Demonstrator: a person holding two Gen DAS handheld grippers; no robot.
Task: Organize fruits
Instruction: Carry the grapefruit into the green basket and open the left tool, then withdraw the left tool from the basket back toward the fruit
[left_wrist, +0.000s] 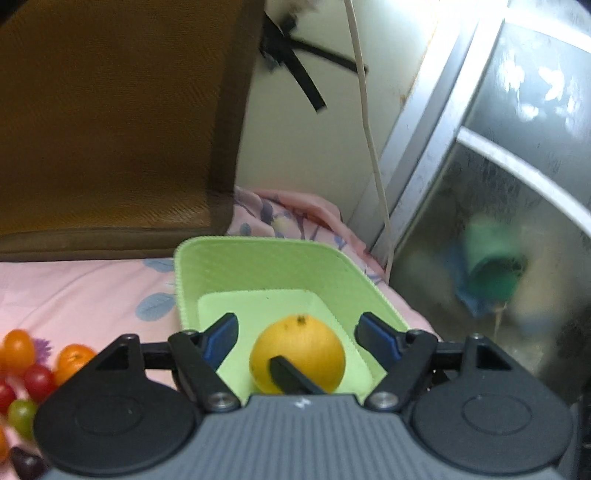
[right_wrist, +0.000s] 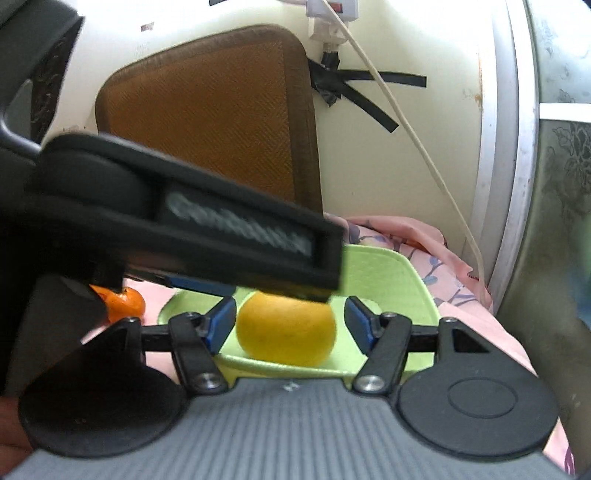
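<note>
Between our left gripper's (left_wrist: 295, 334) spread blue pads sits the orange (left_wrist: 297, 353), resting on the floor of the green tray (left_wrist: 258, 266). Clear gaps show on both sides, so those pads press on nothing. Being round, the orange offers no long axis to line up with. From the right wrist view, our right gripper (right_wrist: 291, 325) frames the same orange (right_wrist: 286, 332) from the tray's near rim, its jaws also apart, with a clear gap on the right side; on the left side we cannot tell whether the pad touches the fruit. We hold nothing in either tool.

Our left gripper's body crosses that view from the left, over the orange, so the left hand looks the nearer one. Both tools tilt gently downward toward the tray.

Left of the tray, on the pink sheet (left_wrist: 74, 288), lies loose fruit: a mandarin (left_wrist: 74, 360), small tomatoes (left_wrist: 38, 380) and a green grape (left_wrist: 22, 415). We judge those are the next to fetch, lying well left of our left pads.
</note>
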